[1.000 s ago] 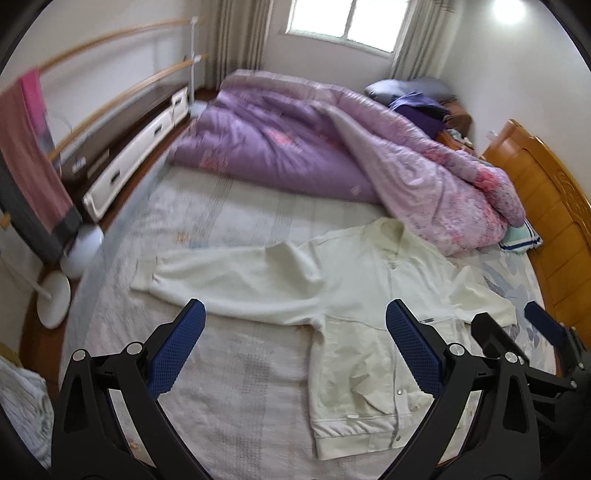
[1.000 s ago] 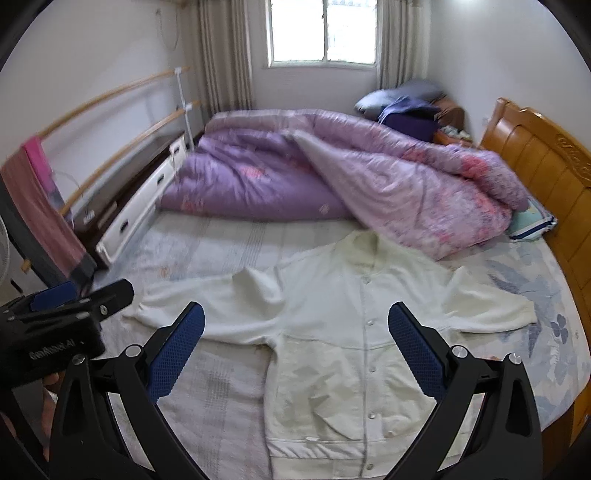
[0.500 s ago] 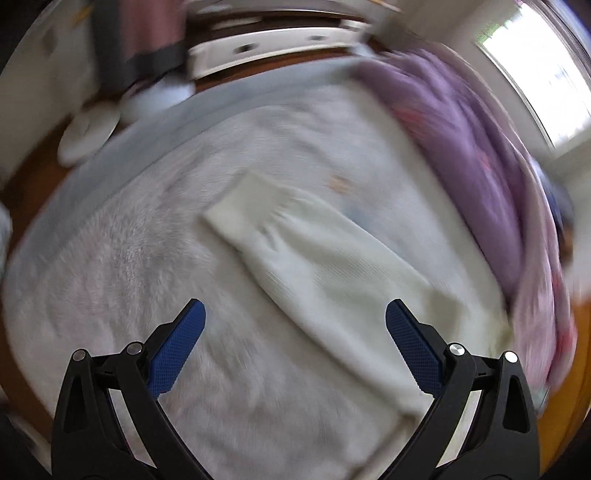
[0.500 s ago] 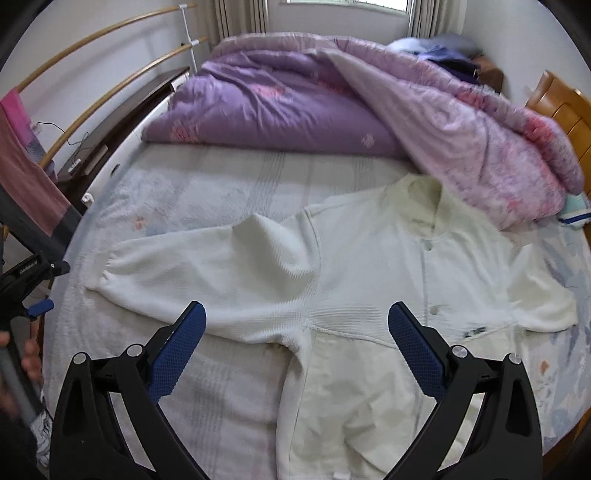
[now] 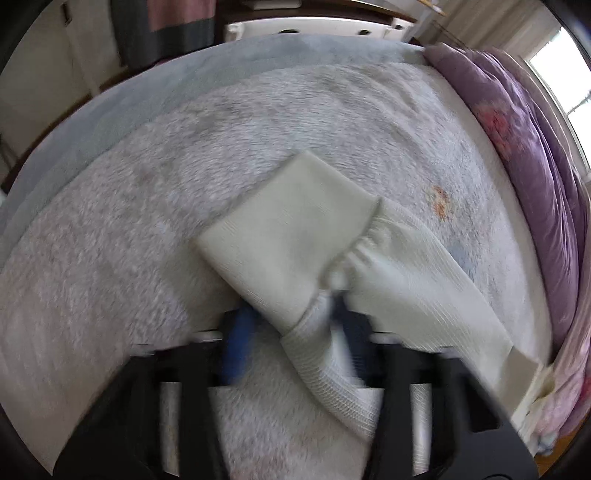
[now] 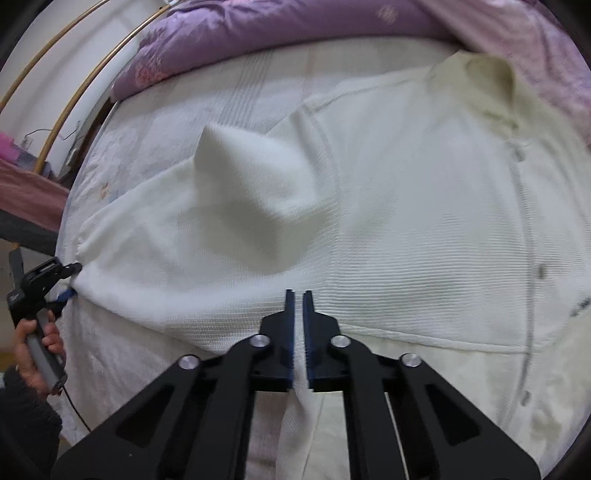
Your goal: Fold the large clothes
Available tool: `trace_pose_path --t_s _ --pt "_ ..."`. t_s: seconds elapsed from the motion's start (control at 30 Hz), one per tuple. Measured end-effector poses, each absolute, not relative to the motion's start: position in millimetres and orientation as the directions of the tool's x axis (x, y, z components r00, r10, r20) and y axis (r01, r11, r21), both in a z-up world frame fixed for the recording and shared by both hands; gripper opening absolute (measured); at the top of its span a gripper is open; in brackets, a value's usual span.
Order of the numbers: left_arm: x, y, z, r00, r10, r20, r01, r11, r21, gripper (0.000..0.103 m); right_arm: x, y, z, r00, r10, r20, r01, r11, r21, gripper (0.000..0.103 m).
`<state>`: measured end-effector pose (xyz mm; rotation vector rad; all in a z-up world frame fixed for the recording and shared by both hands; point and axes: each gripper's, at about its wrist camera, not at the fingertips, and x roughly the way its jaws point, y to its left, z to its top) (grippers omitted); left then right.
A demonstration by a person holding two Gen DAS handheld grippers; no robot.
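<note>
On our left, the left gripper [image 6: 70, 280] is clenched on the sleeve cuff [image 5: 291, 236] of the cream cardigan [image 6: 424, 206]: in the left wrist view the ribbed cuff bunches between the blurred blue pads, with the rest of the sleeve running off to that gripper's right. Further right, the right gripper [image 6: 298, 295] has its pads nearly together at the underarm seam, apparently pinching cardigan fabric there. To do this fold well, we judge both grips should lift together and carry the sleeve across the chest with its edge taut, so the puffed ridge ahead of the right tongs flattens. The cardigan lies face up on the pale bedspread [image 6: 229, 85], button placket closed, collar toward the purple quilt [image 6: 258, 26], finely ribbed and soft.
</note>
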<state>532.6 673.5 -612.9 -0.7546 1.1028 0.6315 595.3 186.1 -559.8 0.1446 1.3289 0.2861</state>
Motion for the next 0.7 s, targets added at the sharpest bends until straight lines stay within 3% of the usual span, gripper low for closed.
trace_pose_path --t_s 0.07,0.17,0.23,0.33,0.57,0.7 --pt "530 671 -605 0.354 0.092 -0.931 -0.755 0.615 -0.227 0.015 595 191 -572 0.167 0.320 -0.933 -0.135 0.944 0.300 0.000" --pt "520 664 -573 0.403 0.135 -0.905 -0.735 0.637 -0.232 0.014 592 196 -612 0.034 0.281 -0.959 -0.107 0.955 0.276 0.001" --pt "512 659 -549 0.449 0.135 -0.883 -0.723 0.636 -0.270 0.014 593 194 -625 0.036 0.289 -0.957 -0.089 0.954 0.285 0.000" --pt "505 632 -506 0.482 0.194 -0.855 -0.691 0.683 -0.235 0.014 595 199 -625 0.033 0.266 -0.963 -0.116 0.958 0.261 0.000" --pt "514 503 -391 0.610 0.318 -0.726 -0.565 0.817 -0.117 0.014 588 142 -578 0.117 0.456 -0.882 -0.147 0.886 0.439 0.003" --pt "540 387 -357 0.666 0.331 -0.669 -0.470 0.882 -0.032 0.014 576 43 -531 0.238 0.477 -0.846 -0.122 0.879 0.461 0.005"
